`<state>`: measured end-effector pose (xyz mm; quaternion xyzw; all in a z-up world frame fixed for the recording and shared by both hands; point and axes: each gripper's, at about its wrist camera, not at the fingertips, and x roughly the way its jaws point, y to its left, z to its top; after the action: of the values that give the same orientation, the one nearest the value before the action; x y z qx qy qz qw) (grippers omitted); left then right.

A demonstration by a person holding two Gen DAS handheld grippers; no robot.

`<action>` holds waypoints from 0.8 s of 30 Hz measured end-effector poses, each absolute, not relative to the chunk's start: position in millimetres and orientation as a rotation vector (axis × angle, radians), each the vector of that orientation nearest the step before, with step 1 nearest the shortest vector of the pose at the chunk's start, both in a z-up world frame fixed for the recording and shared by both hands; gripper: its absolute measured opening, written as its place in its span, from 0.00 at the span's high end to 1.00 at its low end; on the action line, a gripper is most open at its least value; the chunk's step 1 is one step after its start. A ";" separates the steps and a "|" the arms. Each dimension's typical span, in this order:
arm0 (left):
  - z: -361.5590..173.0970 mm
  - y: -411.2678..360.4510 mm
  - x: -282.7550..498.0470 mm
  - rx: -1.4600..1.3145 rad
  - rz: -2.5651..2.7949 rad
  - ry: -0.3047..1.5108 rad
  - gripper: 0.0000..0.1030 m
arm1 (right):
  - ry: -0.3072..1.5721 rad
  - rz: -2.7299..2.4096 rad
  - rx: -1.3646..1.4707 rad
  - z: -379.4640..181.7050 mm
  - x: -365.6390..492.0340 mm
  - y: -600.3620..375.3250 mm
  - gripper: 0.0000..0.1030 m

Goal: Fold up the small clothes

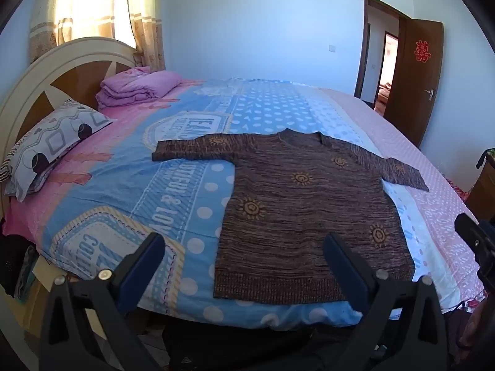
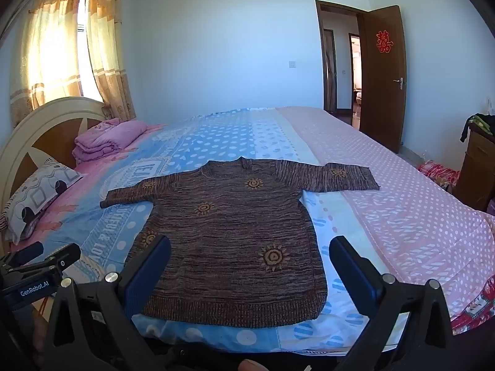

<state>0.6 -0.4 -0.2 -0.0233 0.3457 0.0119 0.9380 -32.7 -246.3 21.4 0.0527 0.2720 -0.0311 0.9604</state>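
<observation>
I see a brown sweater (image 1: 304, 213) lying flat on the bed (image 1: 173, 185), long axis toward twelve o'clock. My left gripper (image 1: 244, 258) and right gripper (image 2: 250, 259) hover spread and empty at its hem, six o'clock, about equally near.

Sunlit curtained window (image 2: 62, 52), pale blue walls (image 2: 216, 46), open brown door (image 2: 383, 77), bed (image 2: 402, 210) with arched headboard (image 2: 37, 130).

Left gripper (image 1: 244, 255) and right gripper (image 2: 249, 258) both gape wide (nothing held), tilted downward.
</observation>
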 end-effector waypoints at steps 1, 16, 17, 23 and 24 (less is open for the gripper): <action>-0.6 -0.8 1.4 -0.044 0.027 0.708 0.00 | 0.553 -0.065 0.107 21.9 -32.0 -247.1 0.01; 1.6 5.6 7.5 -0.035 0.031 0.697 0.00 | 0.581 -0.068 0.116 14.7 -28.0 -246.3 0.01; 1.0 1.4 1.1 -0.026 0.035 0.685 0.00 | 0.582 -0.067 0.115 14.5 -28.1 -245.7 0.01; -0.4 -0.5 1.2 -0.012 0.042 0.681 0.00 | 0.587 -0.077 0.116 13.6 -27.2 -246.0 0.01; -0.5 -0.8 1.1 -0.012 0.040 0.680 0.00 | 0.586 -0.079 0.116 13.8 -27.5 -245.5 0.01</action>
<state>1.1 -0.8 -0.5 -0.0058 0.3335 0.0198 0.9425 -27.5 -245.5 13.8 0.0570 0.2887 -0.0388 0.9549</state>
